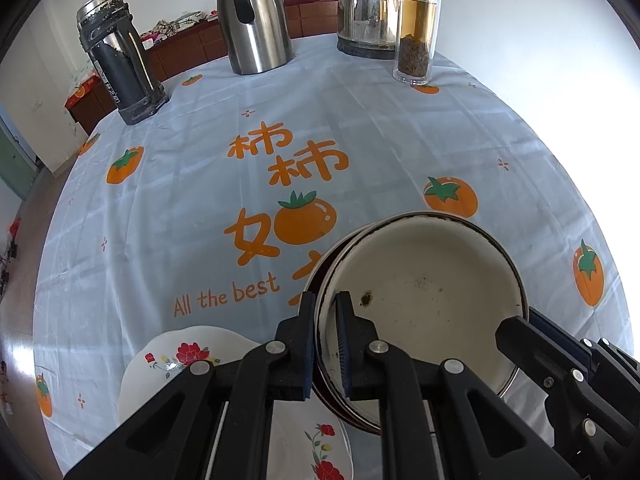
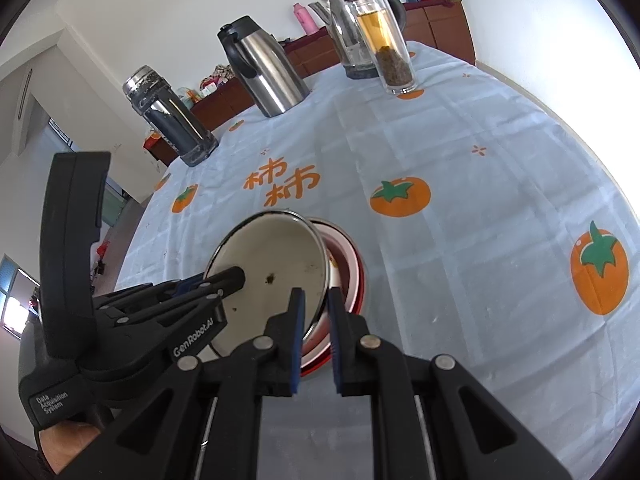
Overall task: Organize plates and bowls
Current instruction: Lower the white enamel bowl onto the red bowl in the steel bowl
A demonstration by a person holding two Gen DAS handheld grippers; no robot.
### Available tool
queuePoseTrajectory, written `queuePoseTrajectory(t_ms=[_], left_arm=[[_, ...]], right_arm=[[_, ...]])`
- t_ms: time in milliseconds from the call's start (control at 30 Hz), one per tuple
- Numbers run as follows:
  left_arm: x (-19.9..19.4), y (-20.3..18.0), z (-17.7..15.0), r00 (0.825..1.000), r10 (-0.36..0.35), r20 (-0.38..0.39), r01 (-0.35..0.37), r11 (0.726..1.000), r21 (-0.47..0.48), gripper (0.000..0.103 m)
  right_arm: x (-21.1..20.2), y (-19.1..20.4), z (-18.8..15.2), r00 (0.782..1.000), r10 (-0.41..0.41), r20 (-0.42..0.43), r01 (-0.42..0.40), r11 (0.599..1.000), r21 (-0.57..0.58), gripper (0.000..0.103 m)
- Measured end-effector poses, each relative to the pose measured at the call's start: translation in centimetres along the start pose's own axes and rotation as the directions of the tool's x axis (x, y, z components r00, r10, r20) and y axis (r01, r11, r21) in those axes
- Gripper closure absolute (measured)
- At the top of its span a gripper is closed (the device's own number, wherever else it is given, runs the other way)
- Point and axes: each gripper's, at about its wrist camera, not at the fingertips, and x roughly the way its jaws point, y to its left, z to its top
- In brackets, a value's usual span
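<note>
Both grippers are clamped on the rim of the cream enamel bowl (image 1: pixel 424 288): the left gripper (image 1: pixel 325 312) on one side, the right gripper (image 2: pixel 316 304) opposite. It tilts over a red bowl (image 2: pixel 352 276) on the worktop (image 1: pixel 200 208), seemingly mid-stacking. The flowered plate (image 1: pixel 180 356) lies apart beside them, still unsorted.

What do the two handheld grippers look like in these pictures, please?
Both the left gripper and the right gripper are matte black plastic linkages with round silver pivot pins and flat fingers faced with ribbed dark blue pads. The left one carries white lettering, "GenRobot.AI" and "Data Acquisition System", on its body, plus a curved black handle.
</note>
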Motion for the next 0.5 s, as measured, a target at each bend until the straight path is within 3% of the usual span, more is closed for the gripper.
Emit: queuePoseTrajectory(t_ms=[500], left_arm=[[-0.02, -0.43, -0.30, 1.000, 0.019, 0.010, -0.019, 1.000, 0.012, 0.091]], right_arm=[[-0.04, 0.45, -0.17, 1.000, -0.013, 0.027, 0.014, 1.000, -0.019, 0.089]])
